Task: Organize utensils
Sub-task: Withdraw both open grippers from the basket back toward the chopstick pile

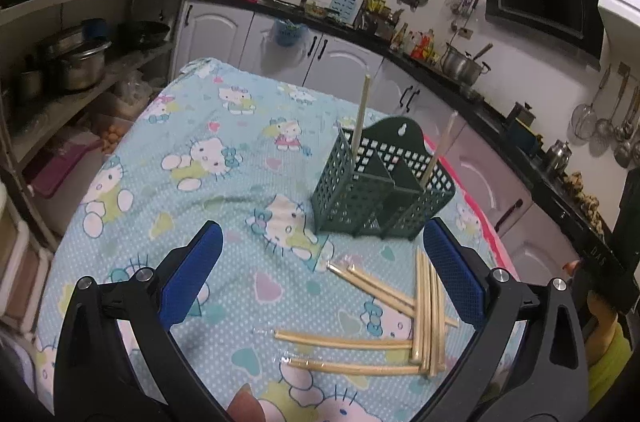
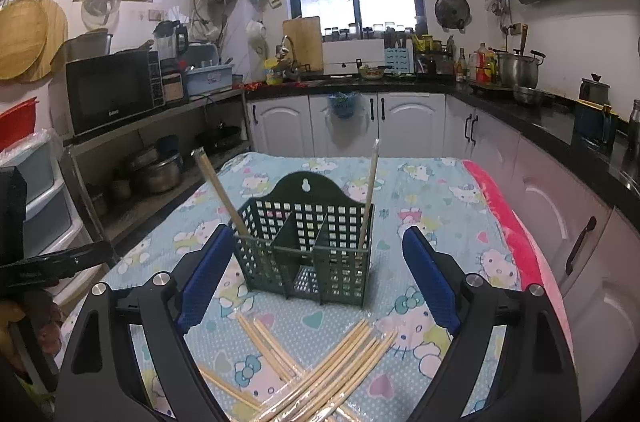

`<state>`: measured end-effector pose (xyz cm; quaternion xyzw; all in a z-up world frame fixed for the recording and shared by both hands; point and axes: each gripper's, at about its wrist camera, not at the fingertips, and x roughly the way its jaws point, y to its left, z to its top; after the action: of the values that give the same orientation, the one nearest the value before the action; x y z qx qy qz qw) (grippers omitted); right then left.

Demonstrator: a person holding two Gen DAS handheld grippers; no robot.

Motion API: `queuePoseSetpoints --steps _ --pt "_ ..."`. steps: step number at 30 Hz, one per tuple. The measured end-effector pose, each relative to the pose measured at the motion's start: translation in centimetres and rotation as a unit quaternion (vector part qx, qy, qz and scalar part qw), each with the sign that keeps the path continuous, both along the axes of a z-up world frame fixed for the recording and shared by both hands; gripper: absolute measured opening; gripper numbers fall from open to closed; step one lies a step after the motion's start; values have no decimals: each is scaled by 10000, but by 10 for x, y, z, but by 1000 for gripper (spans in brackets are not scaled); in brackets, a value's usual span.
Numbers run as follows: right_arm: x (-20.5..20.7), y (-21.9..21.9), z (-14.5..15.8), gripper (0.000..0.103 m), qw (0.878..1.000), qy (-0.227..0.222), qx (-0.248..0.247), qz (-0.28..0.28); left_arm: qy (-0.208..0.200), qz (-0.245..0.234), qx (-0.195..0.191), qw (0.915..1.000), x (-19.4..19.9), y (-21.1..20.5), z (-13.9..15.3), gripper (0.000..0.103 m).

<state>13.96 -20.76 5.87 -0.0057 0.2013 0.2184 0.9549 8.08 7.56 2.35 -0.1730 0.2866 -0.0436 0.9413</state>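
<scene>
Tabletop covered with pale blue cartoon-cat printed cloth. Dark green perforated plastic utensil caddy stands upright near centre, three compartments; one pale wooden chopstick leans in its left compartment, another stands in the right one. Left tool, blue pads wide apart, nothing between them, hovers above the cloth. Right tool, pads likewise wide apart and empty, faces the caddy. Loose wooden chopsticks lie crossed in a pile on the cloth just in front of the caddy.
</scene>
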Motion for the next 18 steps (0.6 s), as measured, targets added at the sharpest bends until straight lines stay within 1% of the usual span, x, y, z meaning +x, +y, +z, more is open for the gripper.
queuePoseSetpoints --steps 10,18 --pt "-8 1 -13 84 9997 153 -138 89 198 -107 80 9997 -5 -8 -12 92" --pt "-10 1 -24 84 9993 292 -221 106 474 -246 104 9985 -7 -17 -28 92"
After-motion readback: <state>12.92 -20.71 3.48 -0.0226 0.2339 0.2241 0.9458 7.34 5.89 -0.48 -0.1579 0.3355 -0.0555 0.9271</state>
